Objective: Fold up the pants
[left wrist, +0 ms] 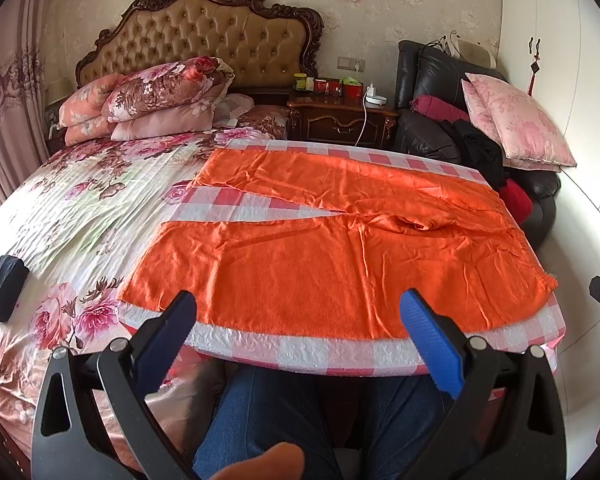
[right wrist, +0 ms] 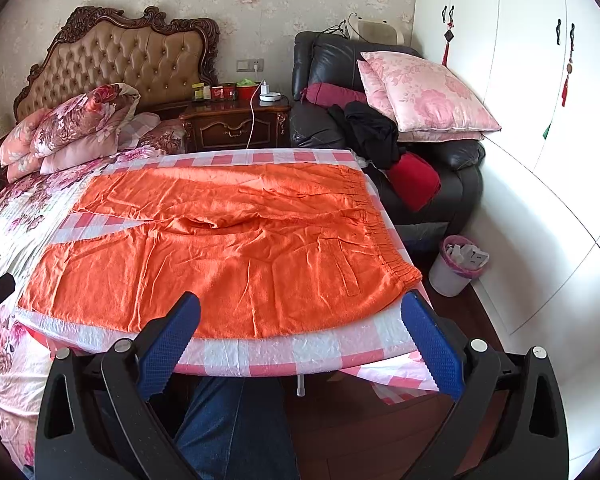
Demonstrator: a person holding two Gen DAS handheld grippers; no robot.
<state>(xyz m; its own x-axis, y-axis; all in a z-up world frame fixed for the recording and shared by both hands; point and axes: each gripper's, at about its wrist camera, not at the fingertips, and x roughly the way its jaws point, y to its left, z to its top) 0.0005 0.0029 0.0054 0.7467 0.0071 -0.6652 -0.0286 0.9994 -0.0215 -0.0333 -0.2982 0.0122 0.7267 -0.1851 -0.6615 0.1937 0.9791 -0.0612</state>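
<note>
We've got the bright orange crinkled-fabric pants [left wrist: 340, 248] spread flat on the pink-and-white checked table cover [left wrist: 300, 350], which butts up against the floral bed [left wrist: 80, 208]. Long axis runs left to right: elastic waistband at our right, 2 legs pointing left toward the bed, split in a V. Left gripper [left wrist: 298, 320] and right gripper [right wrist: 300, 320] both hover at the near edge, blue-padded fingers spread wide, holding nothing.

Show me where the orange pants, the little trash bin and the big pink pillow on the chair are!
orange pants [right wrist: 228, 264]: right wrist view, on the near leg.
trash bin [right wrist: 448, 280]: right wrist view, on its white side.
pink pillow [right wrist: 428, 96]: right wrist view, on its flowered front.
</note>
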